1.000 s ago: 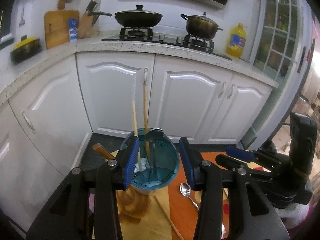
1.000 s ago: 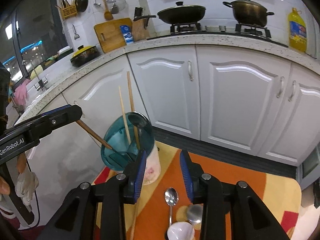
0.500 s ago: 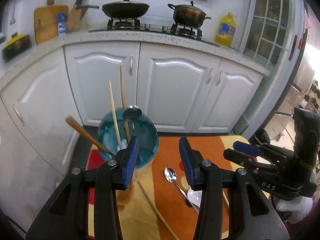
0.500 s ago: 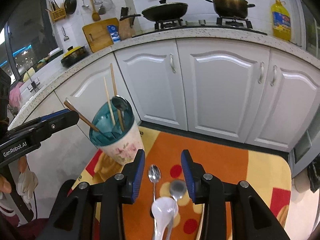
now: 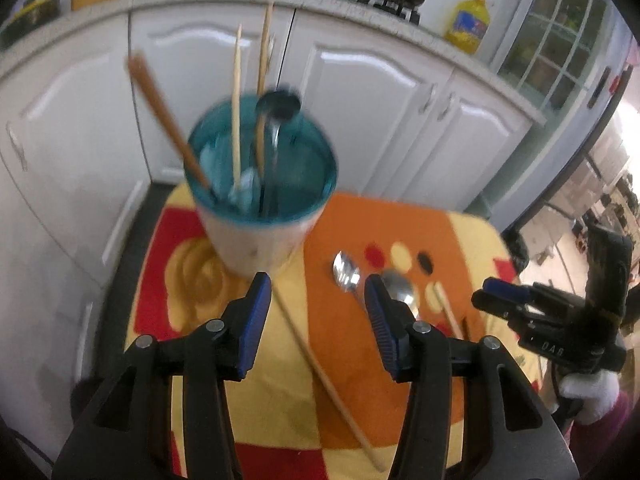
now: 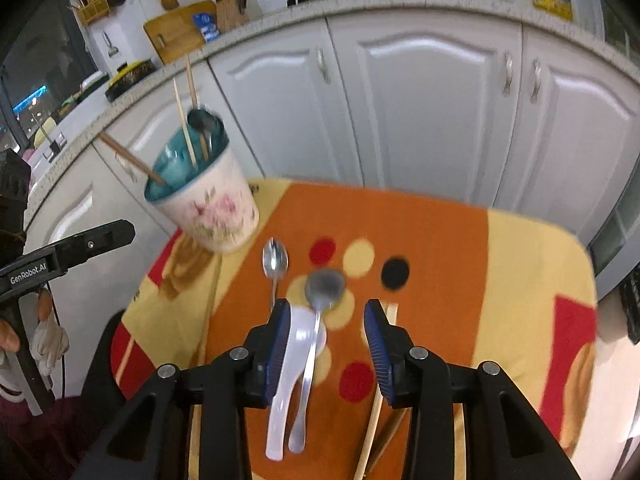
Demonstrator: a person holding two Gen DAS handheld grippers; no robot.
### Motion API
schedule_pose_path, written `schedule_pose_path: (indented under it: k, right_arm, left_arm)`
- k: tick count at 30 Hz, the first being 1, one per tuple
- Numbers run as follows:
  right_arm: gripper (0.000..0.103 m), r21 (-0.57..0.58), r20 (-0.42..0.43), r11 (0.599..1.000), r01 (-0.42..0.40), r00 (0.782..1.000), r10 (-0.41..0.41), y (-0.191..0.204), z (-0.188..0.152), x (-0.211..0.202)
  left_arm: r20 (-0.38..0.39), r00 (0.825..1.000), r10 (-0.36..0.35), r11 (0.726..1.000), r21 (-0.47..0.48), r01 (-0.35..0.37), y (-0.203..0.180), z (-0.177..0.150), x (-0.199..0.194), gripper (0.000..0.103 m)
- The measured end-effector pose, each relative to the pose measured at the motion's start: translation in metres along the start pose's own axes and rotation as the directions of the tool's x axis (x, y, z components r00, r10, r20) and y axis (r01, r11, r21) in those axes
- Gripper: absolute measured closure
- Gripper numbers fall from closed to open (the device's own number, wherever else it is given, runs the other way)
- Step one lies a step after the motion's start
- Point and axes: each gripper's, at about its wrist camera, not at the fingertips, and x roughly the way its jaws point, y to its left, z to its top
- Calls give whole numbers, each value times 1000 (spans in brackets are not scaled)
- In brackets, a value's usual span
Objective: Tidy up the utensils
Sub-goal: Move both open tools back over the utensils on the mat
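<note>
A floral cup (image 5: 256,240) with a teal inside stands on the cloth at the back left. It holds two chopsticks, a brown-handled utensil and a dark spoon. My left gripper (image 5: 314,312) hovers just in front of it. Its jaws are opening, with nothing gripped, and a loose chopstick (image 5: 320,364) lies on the cloth beneath them. My right gripper (image 6: 326,320) is open above a white ceramic spoon (image 6: 298,344) and a round-bowled metal spoon (image 6: 324,284) lying across it. A small metal spoon (image 6: 275,260) lies nearer the cup (image 6: 208,204). More chopsticks (image 6: 374,408) lie under the right finger.
The small table carries an orange, yellow and red cloth (image 6: 460,264), whose edges drop off at the right and back. White cabinet doors (image 6: 420,100) stand close behind it. The counter above holds a stove with pots, a cutting board and a yellow oil bottle (image 5: 468,24).
The cup sat between the left jaws a second ago and now stands on the cloth beyond them. The left jaws have widened. Both grippers have sunk and tipped down toward the table.
</note>
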Motion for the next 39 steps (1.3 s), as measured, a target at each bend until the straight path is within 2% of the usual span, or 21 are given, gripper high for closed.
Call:
schedule_pose_path:
  k: [7,12,18,26,30,32,33,34,39]
  right_arm:
    - [70,-11,-74,1000,-11,997,10,-1,-8,40]
    - [70,-6,-124,1000,-15,992,14,-1,-3,68]
    - [70,39,-143,999,-21,989,26,-10,8,84]
    - [70,7,-169,1000,-22,985,23,-8,20,95]
    - [70,-14,-160,1000,-18,987,15,-6,23,98]
    - [71,-23,-157,1000,-17,987,13,-6,23,98]
    - [71,-25,-155,999,-21,988,16,-6,23,97]
    - [71,-23,-152,999,-23,988,19,-6,22,97]
    - [71,-6,-115,999,-40,993,39,-9,16,77]
  left_arm:
    - [-89,996,12,997,-76,-19,19,-24,36,55]
    - [-124,992,29,994,-97,-41,26,-28,57,55]
    - [-154,987,40,992,-112,-58,31,-25,81,55]
    - [-194,979,53,993,-97,-73,24,-23,108,55]
    - [-179,982,58,995,-64,-71,17,-21,112,55]
    - [-174,984,47,997,-52,-57,16,-21,112,66]
    - [-178,983,51,997,-40,-59,16,-21,113,83]
    - [-181,982,59,997,-29,-66,15,-22,114,92]
    - [-196,981,-6,997,-72,-8,26,-26,110,94]
